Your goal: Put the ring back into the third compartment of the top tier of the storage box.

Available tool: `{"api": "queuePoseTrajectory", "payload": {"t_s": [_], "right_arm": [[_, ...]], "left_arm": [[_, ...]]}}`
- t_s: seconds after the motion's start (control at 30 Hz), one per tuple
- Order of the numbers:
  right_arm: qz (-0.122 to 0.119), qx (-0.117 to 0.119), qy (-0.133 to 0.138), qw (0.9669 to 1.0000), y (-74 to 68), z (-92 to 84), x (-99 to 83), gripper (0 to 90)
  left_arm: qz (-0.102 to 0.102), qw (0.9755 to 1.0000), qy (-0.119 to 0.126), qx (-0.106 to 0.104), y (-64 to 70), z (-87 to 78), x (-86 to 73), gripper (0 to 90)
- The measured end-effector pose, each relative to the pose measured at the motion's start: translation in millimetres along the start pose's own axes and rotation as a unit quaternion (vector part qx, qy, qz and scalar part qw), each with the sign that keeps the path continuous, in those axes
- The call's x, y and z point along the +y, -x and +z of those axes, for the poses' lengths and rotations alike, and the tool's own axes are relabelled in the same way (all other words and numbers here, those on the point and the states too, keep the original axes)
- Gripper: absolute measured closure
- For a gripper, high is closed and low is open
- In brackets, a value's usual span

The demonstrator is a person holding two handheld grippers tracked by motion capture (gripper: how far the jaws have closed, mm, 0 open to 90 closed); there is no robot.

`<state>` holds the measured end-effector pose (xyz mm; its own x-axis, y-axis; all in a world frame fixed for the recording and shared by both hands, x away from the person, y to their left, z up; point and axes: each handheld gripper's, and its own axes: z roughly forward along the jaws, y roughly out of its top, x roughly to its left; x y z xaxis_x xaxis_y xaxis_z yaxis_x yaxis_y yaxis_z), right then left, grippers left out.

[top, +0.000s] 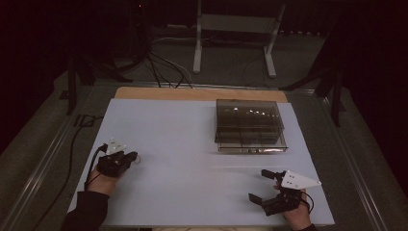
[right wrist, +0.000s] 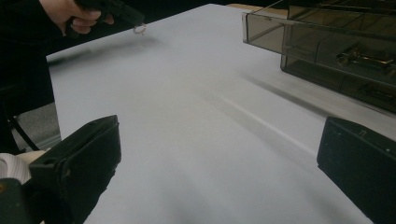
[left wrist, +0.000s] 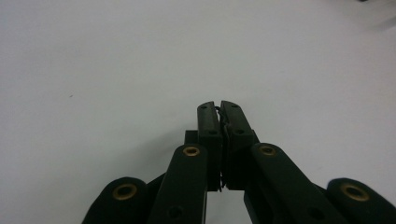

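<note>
My left gripper (top: 134,156) rests at the left of the white table (top: 183,139), held by a hand in a dark sleeve. Its jaws are shut (left wrist: 219,105) with a thin bit of wire pinched between the pads. From the right gripper view, the left gripper (right wrist: 133,18) has a small metal ring (right wrist: 139,29) hanging at its tip, just above the table. My right gripper (top: 259,185) stands near the front right edge, jaws wide apart (right wrist: 219,154) and nothing between them.
A smoky see-through drawer box (top: 249,126) stands at the back right of the table, with metal parts inside (right wrist: 359,58). Beyond the table's far edge are a white stand (top: 234,24) and cables (top: 163,67) on the floor.
</note>
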<state>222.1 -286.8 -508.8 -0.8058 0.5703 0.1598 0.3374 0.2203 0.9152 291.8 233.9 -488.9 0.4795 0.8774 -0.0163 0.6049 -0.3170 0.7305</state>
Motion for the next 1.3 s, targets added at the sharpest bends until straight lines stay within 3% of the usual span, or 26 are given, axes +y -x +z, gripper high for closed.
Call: {"api": "queuePoseTrajectory", "payload": {"t_s": [0.63,0.9,1.3], "right_arm": [[0.002,0.000,0.001,1.0000,-0.4,0.2,-0.2,0.0],[0.004,-0.001,0.001,1.0000,0.0,0.3,-0.6,0.0],[0.002,-0.001,0.002,1.0000,-0.3,0.2,-0.5,0.0]], "left_arm": [[0.022,0.9993,0.010,-0.029,18.7,4.0,14.9,89.9],[0.041,0.9979,0.006,-0.050,33.1,9.7,21.1,89.9],[0.050,0.9957,0.013,-0.077,42.5,11.8,32.4,89.9]]}}
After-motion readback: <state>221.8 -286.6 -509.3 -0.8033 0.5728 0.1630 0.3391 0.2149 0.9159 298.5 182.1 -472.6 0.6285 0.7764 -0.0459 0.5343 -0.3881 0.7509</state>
